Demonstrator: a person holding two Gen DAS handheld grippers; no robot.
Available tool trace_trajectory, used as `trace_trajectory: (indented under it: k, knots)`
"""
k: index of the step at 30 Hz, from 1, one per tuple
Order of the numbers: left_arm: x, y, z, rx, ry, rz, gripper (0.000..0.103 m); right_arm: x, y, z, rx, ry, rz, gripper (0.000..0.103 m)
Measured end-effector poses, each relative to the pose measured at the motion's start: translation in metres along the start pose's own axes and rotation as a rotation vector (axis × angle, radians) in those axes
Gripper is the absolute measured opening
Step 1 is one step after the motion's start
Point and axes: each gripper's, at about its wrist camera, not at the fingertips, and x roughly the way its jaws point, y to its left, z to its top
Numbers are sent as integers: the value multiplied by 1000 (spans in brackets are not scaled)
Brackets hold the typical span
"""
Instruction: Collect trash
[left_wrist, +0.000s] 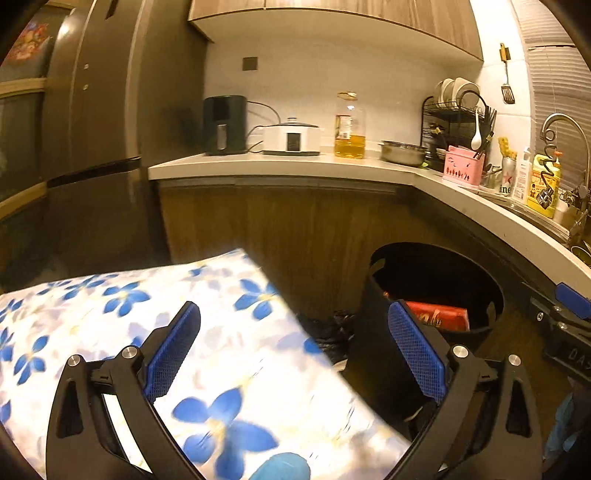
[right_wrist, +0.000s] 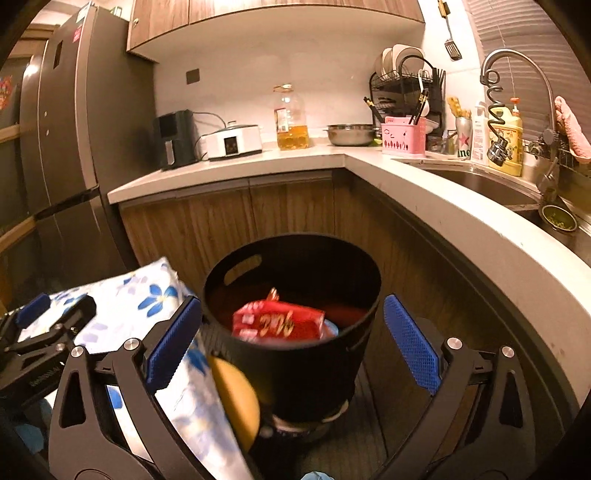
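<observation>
A black round bin (left_wrist: 369, 317) with handle cut-outs stands on the floor in front of the wooden cabinets. A red packet (left_wrist: 439, 314) lies inside it. My left gripper (left_wrist: 293, 314) is open and empty, above the edge of a table covered in a blue-flowered cloth (left_wrist: 147, 295), with the bin to its right. In the right wrist view the bin (right_wrist: 295, 369) sits straight ahead, and the red packet (right_wrist: 280, 321) lies on other trash. My right gripper (right_wrist: 291, 301) is open and empty just in front of the bin's rim. The flowered cloth (right_wrist: 147, 291) is to its left.
An L-shaped counter (right_wrist: 424, 192) wraps behind and to the right of the bin, with a sink (right_wrist: 480, 181), an oil bottle (right_wrist: 291, 118) and a dish rack (right_wrist: 406, 81). A tall fridge (right_wrist: 70, 147) stands on the left. A yellow rounded object (right_wrist: 236, 398) sits beside the bin.
</observation>
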Motion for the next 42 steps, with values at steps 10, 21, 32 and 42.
trace_trajectory:
  k: [10,21,32,42]
  knots:
    - [-61,17,-29,29,8,5,97,-60,29,-29,-25,7,-49,98]
    - [-111,26,-57,24,-9,-7,97,-128,47,-57,-45,-35,-63,98]
    - [-142,24,-71,45,-30,-16,97,-162,52,-67,-48,-48,-58,98]
    - [-156,26,-74,37,-46,-14,97,-178,57,-69,-57,-69,-48,98]
